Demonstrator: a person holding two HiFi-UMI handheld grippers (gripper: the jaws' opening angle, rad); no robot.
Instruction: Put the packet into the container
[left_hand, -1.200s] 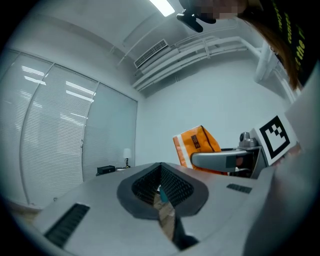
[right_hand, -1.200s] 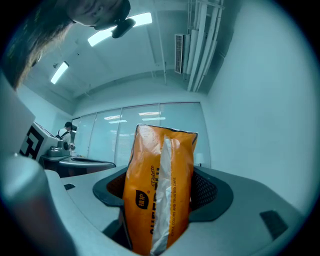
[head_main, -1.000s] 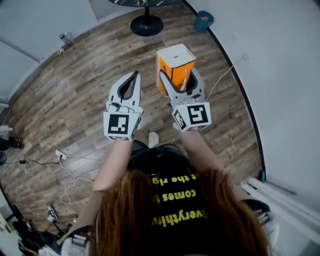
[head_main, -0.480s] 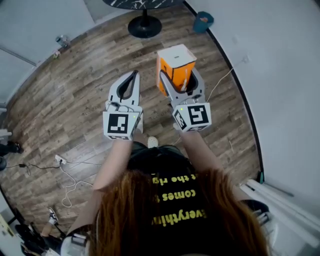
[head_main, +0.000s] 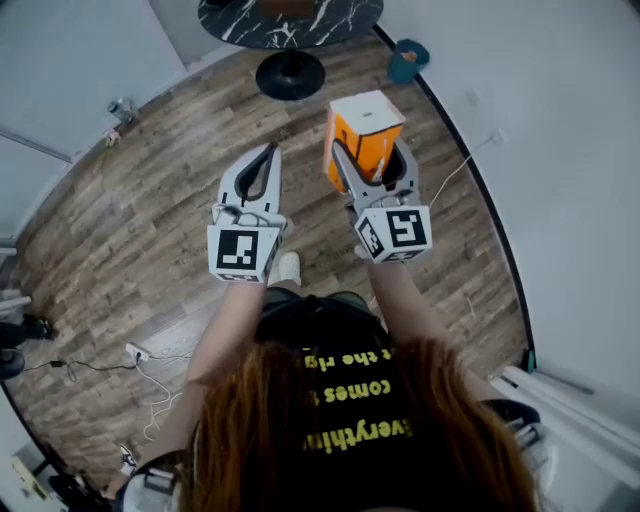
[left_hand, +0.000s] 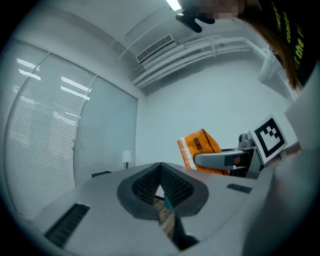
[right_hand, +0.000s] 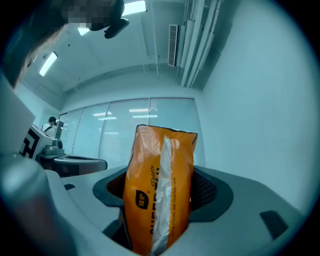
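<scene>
Upright, an orange packet (head_main: 362, 140) with a pale seam down its middle stands between the jaws of the right gripper (head_main: 370, 165), which press on its 2 sides and hold it in the air in front of the person. Its far end sticks out well past the jaw tips. Just beside it, on the person's left and about level with it, the left gripper (head_main: 268, 152) has its jaws closed tip to tip on themselves. Below both lies a wood-plank floor (head_main: 150, 200), with a white cable (head_main: 455, 175) trailing along it near the pale wall (head_main: 560, 150).
</scene>
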